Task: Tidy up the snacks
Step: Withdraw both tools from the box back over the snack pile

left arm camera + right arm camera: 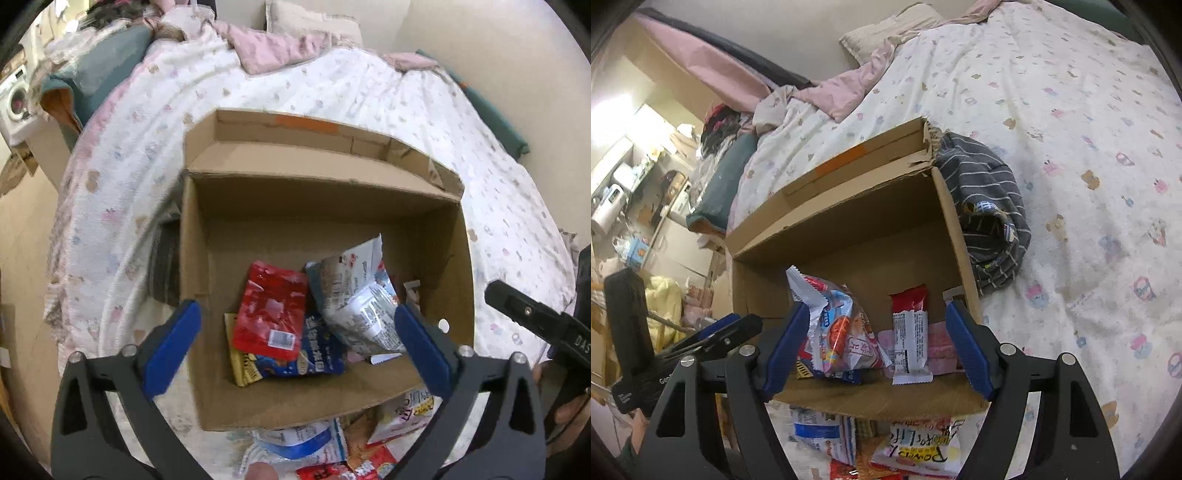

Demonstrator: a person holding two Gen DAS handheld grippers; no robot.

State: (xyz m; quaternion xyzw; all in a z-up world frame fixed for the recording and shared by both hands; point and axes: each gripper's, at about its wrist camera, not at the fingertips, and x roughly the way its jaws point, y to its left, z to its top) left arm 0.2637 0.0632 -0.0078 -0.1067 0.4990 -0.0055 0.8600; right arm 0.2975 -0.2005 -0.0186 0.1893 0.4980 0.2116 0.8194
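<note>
An open cardboard box (280, 402) sits on the bed and holds several snack packets. Inside lie a red pouch (271, 308), a blue packet (310, 360) and a silver-white bag (364, 308). My left gripper (295, 339) hangs open above the box, nothing between its blue pads. In the right wrist view the box (871, 400) shows a silver-pink bag (838, 332) and a red-and-white bar wrapper (911, 332). My right gripper (877, 349) stands open over them, its pads apart from both. More packets (916, 454) lie in front of the box.
A patterned white blanket (332, 85) covers the bed. A grey striped cloth (990, 206) lies bunched against the box's right side. Pink bedding (273, 40) and a pillow are at the head. Cluttered shelves and furniture (628, 192) stand left of the bed.
</note>
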